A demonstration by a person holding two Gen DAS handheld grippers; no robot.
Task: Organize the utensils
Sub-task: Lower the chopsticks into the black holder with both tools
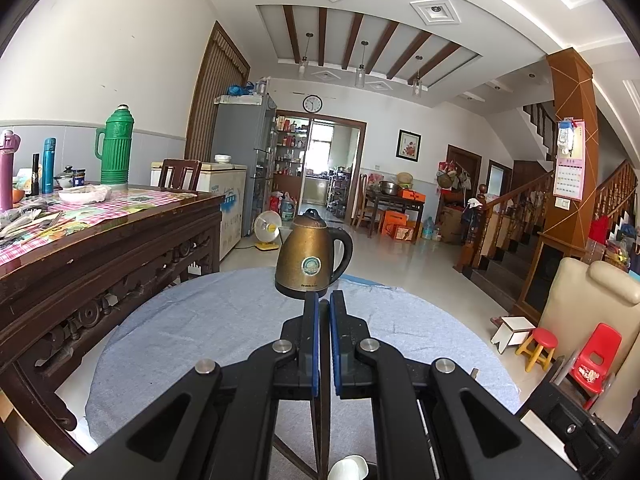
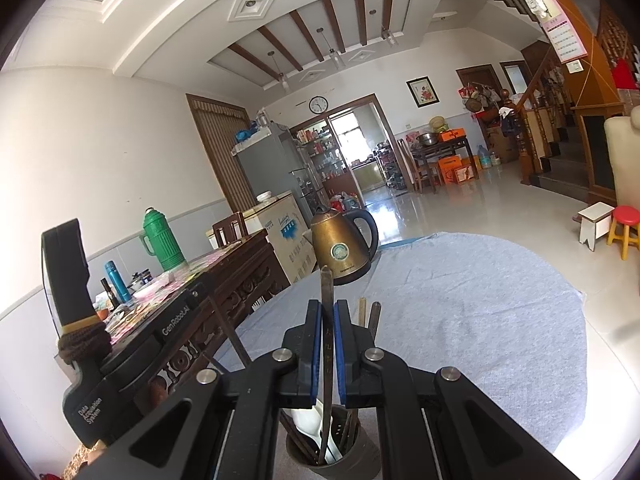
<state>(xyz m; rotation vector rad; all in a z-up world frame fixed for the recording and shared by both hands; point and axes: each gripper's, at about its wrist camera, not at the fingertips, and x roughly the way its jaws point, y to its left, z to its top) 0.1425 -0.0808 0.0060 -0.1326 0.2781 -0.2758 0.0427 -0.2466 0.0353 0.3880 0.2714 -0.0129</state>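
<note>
My right gripper is shut on a thin flat metal utensil handle that stands upright. Its lower end reaches into a dark perforated utensil cup directly beneath the jaws. In the cup are a white spoon, dark chopsticks and other handles; two handle tips poke up just right of the fingers. My left gripper is shut with nothing between its blue pads, above the grey-blue cloth. A white spoon tip shows under it. The left gripper's black body appears at the left of the right wrist view.
A brass-coloured electric kettle stands at the far edge of the cloth-covered round table. To the left is a carved dark wooden table with a green thermos, bottles and dishes. On the floor to the right are a red stool and a red child's chair.
</note>
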